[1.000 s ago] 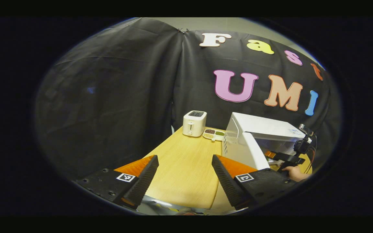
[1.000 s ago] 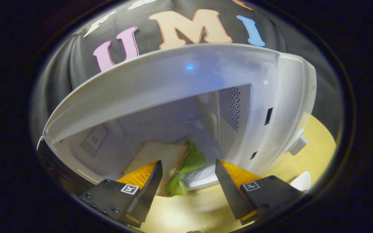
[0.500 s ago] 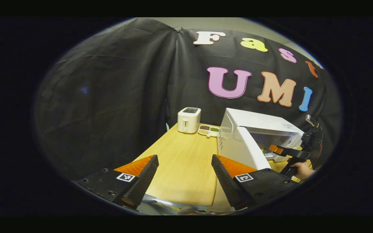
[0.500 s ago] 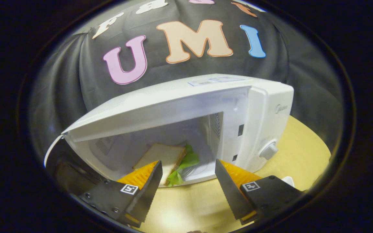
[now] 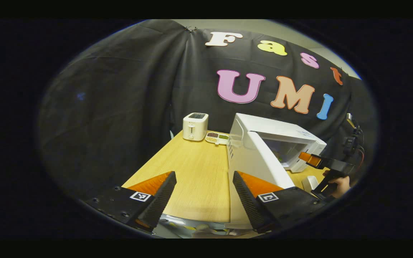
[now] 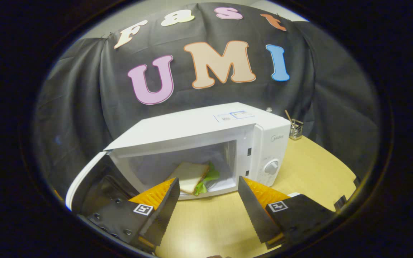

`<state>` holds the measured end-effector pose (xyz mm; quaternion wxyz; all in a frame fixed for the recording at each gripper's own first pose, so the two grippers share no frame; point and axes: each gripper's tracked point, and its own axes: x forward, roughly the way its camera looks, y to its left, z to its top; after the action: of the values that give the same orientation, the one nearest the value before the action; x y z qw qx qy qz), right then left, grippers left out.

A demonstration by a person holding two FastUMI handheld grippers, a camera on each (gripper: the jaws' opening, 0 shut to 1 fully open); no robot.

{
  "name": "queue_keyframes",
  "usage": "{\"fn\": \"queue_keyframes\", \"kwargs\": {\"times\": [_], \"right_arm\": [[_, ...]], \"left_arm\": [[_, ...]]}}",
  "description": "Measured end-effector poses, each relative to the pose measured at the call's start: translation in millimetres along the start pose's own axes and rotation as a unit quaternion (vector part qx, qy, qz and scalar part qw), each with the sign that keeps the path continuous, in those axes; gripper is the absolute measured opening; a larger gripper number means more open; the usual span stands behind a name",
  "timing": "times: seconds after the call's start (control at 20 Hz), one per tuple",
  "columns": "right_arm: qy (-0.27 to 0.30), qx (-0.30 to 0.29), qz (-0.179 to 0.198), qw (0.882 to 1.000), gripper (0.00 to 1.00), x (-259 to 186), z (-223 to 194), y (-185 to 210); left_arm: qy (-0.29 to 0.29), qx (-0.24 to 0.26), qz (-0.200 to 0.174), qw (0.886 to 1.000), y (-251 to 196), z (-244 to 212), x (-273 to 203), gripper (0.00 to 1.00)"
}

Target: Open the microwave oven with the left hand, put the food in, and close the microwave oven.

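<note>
In the left gripper view, the left gripper [image 5: 203,200] sits at 6 o'clock with its fingers spread wide and nothing between them, over the near end of a wooden table [image 5: 192,172]. Just past its right finger, at 4 o'clock, stands the open door [image 5: 253,163] of the white microwave [image 5: 281,138], swung out toward the camera; the oven body lies at 3 o'clock with its cavity facing right. At 12 o'clock from the gripper, far back on the table, stands a white toaster [image 5: 195,126], and a small tray [image 5: 218,138] of compartments lies just beside it on the right, between toaster and microwave. At 3 to 4 o'clock a hand [image 5: 341,184] holds the right gripper [image 5: 308,159], which points toward the oven mouth; whether its fingers are apart cannot be told from here. In the right gripper view, the right gripper [image 6: 208,208] is at 6 o'clock, fingers wide apart and holding nothing, above bare table in front of the oven. The microwave fills the centre, its door hanging open at 8 o'clock. The sandwich [image 6: 189,176], bread with green lettuce showing at its right edge, lies on the cavity floor, at 12 o'clock from the fingers and well clear of them. A knob [image 6: 271,167] is on the panel at 2 o'clock, and a cup [image 6: 295,129] of sticks stands behind the oven at 1 o'clock.
</note>
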<state>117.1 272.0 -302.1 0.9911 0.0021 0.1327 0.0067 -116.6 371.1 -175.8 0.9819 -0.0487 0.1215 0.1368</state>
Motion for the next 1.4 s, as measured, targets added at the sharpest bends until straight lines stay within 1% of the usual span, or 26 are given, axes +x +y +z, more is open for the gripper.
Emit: {"fn": "queue_keyframes", "kwargs": {"times": [0.05, 0.1, 0.15, 0.2, 0.3, 0.35, 0.45, 0.5, 0.55, 0.6, 0.65, 0.7, 0.75, 0.8, 0.95, 1.05, 1.1, 1.15, 1.2, 1.4], "right_arm": [[-0.003, 0.000, -0.001, 1.000, 1.00, -9.2, 2.1, -0.3], [-0.006, 0.001, -0.004, 1.000, 0.92, -18.4, 4.0, -1.7], [-0.010, 0.001, -0.013, 1.000, 0.92, -27.1, 6.9, -5.1], [-0.014, 0.000, -0.020, 1.000, 0.92, -35.2, 9.0, -9.9], [-0.027, -0.003, -0.033, 0.999, 0.92, -50.2, 18.1, -16.2], [-0.035, -0.007, -0.039, 0.999, 0.92, -57.2, 23.9, -18.8], [-0.053, -0.021, -0.052, 0.997, 0.91, -68.5, 38.8, -25.5], [-0.063, -0.031, -0.059, 0.996, 0.91, -75.4, 46.9, -27.9], [-0.072, -0.040, -0.064, 0.995, 0.91, -81.5, 54.9, -30.1], [-0.079, -0.048, -0.067, 0.994, 0.91, -86.8, 61.3, -31.1], [-0.085, -0.051, -0.068, 0.993, 0.99, -91.9, 67.9, -30.9], [-0.092, -0.052, -0.070, 0.992, 0.92, -96.8, 74.3, -31.0], [-0.097, -0.050, -0.072, 0.991, 0.92, -100.6, 79.6, -31.7], [-0.101, -0.046, -0.076, 0.991, 0.92, -104.6, 84.0, -34.0], [-0.110, -0.034, -0.090, 0.989, 0.92, -113.5, 93.5, -42.7], [-0.121, -0.033, -0.096, 0.987, 0.92, -116.8, 102.2, -47.5], [-0.125, -0.035, -0.100, 0.987, 0.91, -117.1, 104.7, -50.1], [-0.128, -0.037, -0.102, 0.986, 0.91, -118.1, 108.1, -53.1], [-0.131, -0.036, -0.103, 0.985, 0.92, -119.4, 111.4, -55.0], [-0.136, -0.026, -0.098, 0.985, 0.92, -115.7, 121.9, -72.0]], "left_arm": [[0.002, 0.003, -0.007, 1.000, -1.7, -3.3, -0.3, 0.88], [0.004, 0.004, -0.015, 1.000, -3.0, -6.0, -0.6, 0.90], [0.004, 0.001, -0.023, 1.000, -4.8, -8.7, -1.0, 0.87], [0.008, -0.001, -0.035, 0.999, -8.1, -12.7, -1.1, 0.82], [0.013, 0.001, -0.049, 0.999, -11.1, -20.1, -2.1, 0.64], [0.014, 0.004, -0.054, 0.998, -11.0, -22.5, -2.5, 0.65], [0.022, 0.016, -0.057, 0.998, -8.6, -31.4, -2.8, 0.45], [0.026, 0.022, -0.058, 0.998, -7.1, -35.1, -2.2, 0.37], [0.030, 0.025, -0.058, 0.998, -6.4, -38.0, -2.5, 0.33], [0.031, 0.026, -0.058, 0.998, -5.5, -40.1, -3.3, 0.23], [0.034, 0.024, -0.061, 0.997, -5.7, -42.5, -3.6, 0.16], [0.036, 0.022, -0.063, 0.997, -7.3, -44.0, -3.3, 0.00], [0.039, 0.019, -0.068, 0.997, -8.6, -46.4, -4.8, 0.02], [0.045, 0.020, -0.075, 0.996, -12.3, -49.8, -4.3, 0.00], [0.045, 0.035, -0.088, 0.994, -18.1, -51.3, -10.7, 0.00], [0.051, 0.040, -0.089, 0.994, -19.7, -55.1, -12.2, 0.00], [0.053, 0.040, -0.089, 0.994, -20.7, -57.1, -12.7, 0.02], [0.056, 0.038, -0.086, 0.994, -21.9, -57.8, -14.0, 0.02], [0.058, 0.036, -0.085, 0.994, -24.6, -59.1, -15.0, 0.00], [0.059, 0.054, -0.082, 0.993, -42.4, -61.3, -18.4, 0.00]]}}
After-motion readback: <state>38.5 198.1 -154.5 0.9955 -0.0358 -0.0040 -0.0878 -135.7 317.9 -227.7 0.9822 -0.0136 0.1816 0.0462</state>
